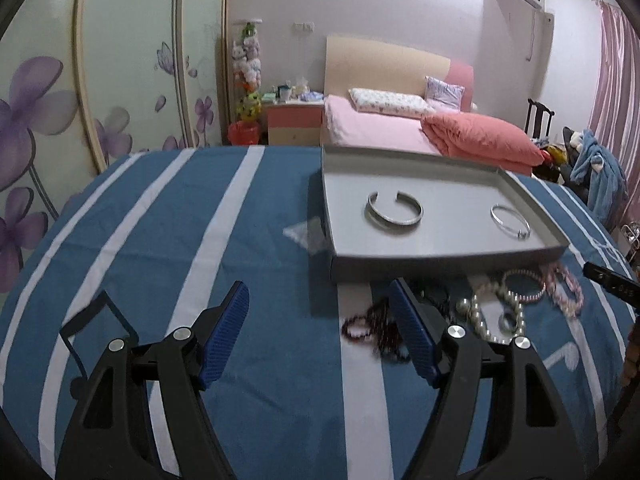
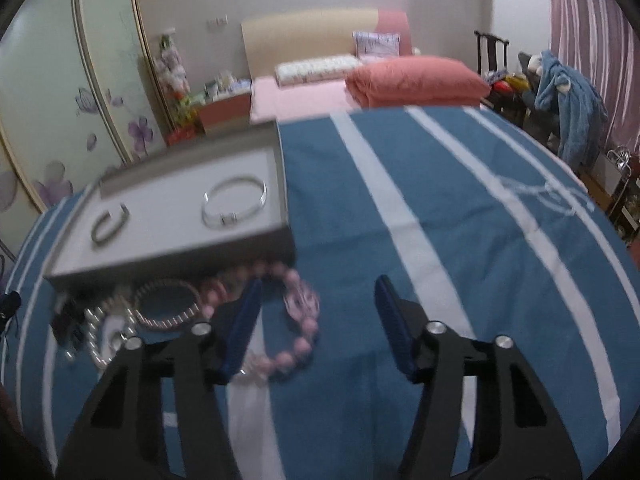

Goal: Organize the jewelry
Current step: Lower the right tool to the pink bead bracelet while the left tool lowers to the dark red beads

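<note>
While lying loose on the blue striped cloth [image 1: 260,240] just below the grey tray [image 1: 440,256], a heap of jewelry: pearl strand [image 1: 486,312] and dark red beads [image 1: 370,326] low right in the left wrist view, pink bead bracelet [image 2: 298,320] low centre in the right wrist view. Inside the tray, open cuff [image 1: 394,208] and thin bangle [image 1: 511,221], apart. Left gripper [image 1: 320,334] spread, nothing between the pads. Right gripper [image 2: 316,320] also spread, left pad over the pink bracelet, no pinch visible. Only in the left view: a clear plastic bag [image 1: 306,234] beside the tray's left wall. Only in the right view: blurred white tangle [image 2: 548,196] on the cloth, right of centre.
</note>
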{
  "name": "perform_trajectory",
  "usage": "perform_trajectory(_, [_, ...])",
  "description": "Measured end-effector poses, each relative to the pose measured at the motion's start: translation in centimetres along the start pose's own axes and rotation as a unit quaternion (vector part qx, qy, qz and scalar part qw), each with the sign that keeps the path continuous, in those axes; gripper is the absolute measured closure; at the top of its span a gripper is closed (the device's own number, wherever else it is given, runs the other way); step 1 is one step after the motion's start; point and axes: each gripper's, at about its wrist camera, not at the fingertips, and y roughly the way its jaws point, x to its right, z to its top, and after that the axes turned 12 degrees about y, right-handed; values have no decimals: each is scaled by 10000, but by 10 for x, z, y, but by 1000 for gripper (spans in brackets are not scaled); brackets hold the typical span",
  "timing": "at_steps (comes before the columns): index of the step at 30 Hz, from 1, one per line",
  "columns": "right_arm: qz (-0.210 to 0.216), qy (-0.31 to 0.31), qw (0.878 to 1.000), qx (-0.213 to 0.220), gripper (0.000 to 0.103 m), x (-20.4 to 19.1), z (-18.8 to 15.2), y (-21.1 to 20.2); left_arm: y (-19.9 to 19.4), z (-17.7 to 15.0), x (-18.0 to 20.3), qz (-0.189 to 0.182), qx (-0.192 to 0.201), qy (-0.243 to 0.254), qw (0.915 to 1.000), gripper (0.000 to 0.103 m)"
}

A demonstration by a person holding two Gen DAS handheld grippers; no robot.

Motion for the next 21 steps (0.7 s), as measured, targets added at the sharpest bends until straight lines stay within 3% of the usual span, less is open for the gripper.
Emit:
perform_trajectory(13, [-338, -463, 9978, -345, 62, -15, -9, 32, 6, -14, 17, -218, -200, 367, 9989, 30])
perform_trajectory(16, [-292, -519, 9976, -343, 79, -15, -10, 32, 9, -15, 19, -286, -268, 425, 9983, 30])
perform_trajectory(21, [-279, -520, 9977, -345, 79, -16, -9, 31, 16, -17, 28, -389, -423, 560, 9968, 30])
